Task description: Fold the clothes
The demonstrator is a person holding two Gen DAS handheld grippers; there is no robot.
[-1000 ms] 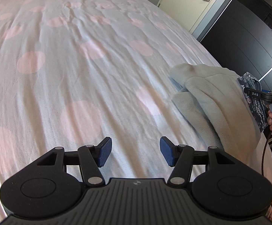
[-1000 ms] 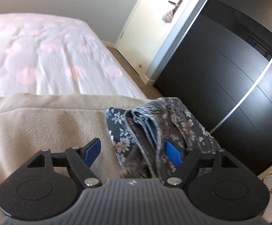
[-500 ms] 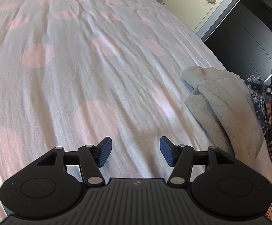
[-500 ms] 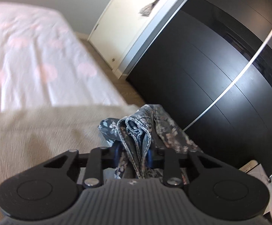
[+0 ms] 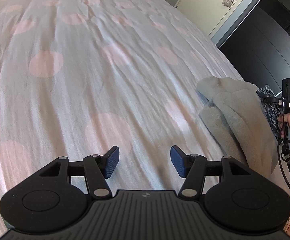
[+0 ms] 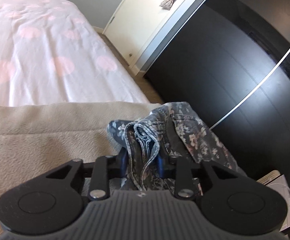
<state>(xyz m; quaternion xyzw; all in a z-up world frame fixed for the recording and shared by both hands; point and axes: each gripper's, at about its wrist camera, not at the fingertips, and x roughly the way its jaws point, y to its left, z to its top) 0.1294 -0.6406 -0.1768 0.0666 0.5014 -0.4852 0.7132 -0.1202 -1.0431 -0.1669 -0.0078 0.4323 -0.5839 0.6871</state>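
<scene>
Floral jeans [image 6: 177, 132], one pair, sit bunched at the bed's edge, pinched tight in the right gripper [image 6: 141, 163]. One beige fleece [image 6: 44, 132] lies beside them. Left gripper [image 5: 145, 164] hovers wide open, empty, over the spotted bedspread [image 5: 84, 60].

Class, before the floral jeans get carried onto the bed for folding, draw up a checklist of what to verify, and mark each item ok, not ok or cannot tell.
1. Right gripper shut on the floral jeans: ok.
2. Left gripper open and free: ok.
3. Bedspread ahead of the left gripper offers bare space: ok.
4. Jeans lying apart from the beige fleece: not ok, they overlap it.
5. Whole garment hanging free: cannot tell.
</scene>
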